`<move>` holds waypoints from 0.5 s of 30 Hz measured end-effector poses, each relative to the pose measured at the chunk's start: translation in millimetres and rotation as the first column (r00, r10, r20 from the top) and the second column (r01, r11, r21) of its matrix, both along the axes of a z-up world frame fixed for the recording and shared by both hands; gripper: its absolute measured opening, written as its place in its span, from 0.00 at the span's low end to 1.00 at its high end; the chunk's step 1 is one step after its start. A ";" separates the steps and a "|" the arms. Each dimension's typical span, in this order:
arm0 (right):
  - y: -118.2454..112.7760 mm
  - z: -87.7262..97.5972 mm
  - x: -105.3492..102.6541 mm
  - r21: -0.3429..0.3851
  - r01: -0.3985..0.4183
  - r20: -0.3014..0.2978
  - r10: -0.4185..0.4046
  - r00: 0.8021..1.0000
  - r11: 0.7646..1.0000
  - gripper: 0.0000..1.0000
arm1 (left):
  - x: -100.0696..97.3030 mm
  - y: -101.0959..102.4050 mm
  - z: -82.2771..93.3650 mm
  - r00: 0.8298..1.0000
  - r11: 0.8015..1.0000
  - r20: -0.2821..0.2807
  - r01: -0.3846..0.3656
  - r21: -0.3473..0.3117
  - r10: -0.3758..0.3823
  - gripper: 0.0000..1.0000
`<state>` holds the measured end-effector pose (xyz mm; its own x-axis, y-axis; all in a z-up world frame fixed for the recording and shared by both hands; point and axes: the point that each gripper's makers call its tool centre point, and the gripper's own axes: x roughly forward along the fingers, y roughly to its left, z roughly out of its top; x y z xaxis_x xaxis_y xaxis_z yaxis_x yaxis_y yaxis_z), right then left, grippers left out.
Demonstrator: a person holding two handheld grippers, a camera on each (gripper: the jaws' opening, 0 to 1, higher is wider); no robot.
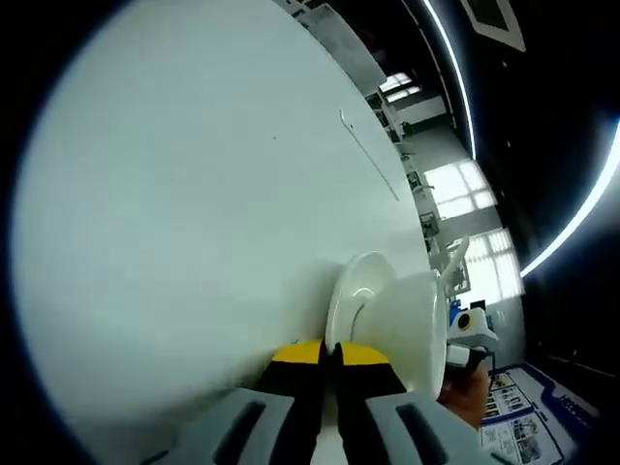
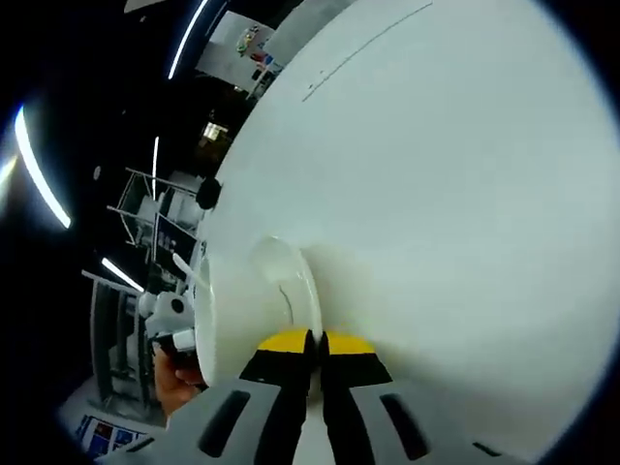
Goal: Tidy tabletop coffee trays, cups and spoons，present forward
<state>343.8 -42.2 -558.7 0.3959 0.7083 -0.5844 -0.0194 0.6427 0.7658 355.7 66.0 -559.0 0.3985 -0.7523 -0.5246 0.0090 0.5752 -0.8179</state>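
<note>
Jaws together on saucer (image 1: 360, 295) rim

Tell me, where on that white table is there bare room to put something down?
The white table lies bare from the saucer to its far edge. It is crowded at the saucer and cup, where both the left gripper and right gripper clamp.

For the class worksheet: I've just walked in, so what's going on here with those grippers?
A person is working two hand-held grippers at a white table. The left gripper and the right gripper each have their jaws closed on the edge of a white saucer with a white cup beside it. The views are steeply tilted.
</note>
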 end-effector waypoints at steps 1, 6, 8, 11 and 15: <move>0.5 1.0 2.0 0.002 0.001 -0.001 -0.001 1.000 1.000 0.05 | 2.0 1.0 0.4 1.000 1.000 0.001 0.000 0.000 0.000 0.06; 3.2 6.6 16.4 0.016 0.011 0.001 -0.011 1.000 1.000 0.04 | 15.5 3.9 5.9 1.000 1.000 0.001 -0.010 -0.007 0.010 0.06; 3.6 8.4 23.6 0.023 0.014 0.002 -0.014 1.000 1.000 0.04 | 21.1 4.4 8.4 1.000 1.000 0.008 -0.014 -0.006 0.014 0.06; 4.0 10.8 33.5 0.031 0.019 0.005 -0.019 1.000 0.999 0.04 | 31.8 5.4 9.5 1.000 1.000 0.010 -0.018 -0.008 0.018 0.06; 4.4 14.2 48.4 0.037 0.026 0.016 -0.027 1.000 0.999 0.04 | 45.7 4.7 13.2 0.999 1.000 0.020 -0.025 -0.007 0.026 0.06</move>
<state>392.2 -37.8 -544.5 0.4238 0.7184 -0.5517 -0.0153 0.6146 0.7887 401.4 70.7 -545.9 0.4282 -0.7455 -0.5108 0.0113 0.5696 -0.8219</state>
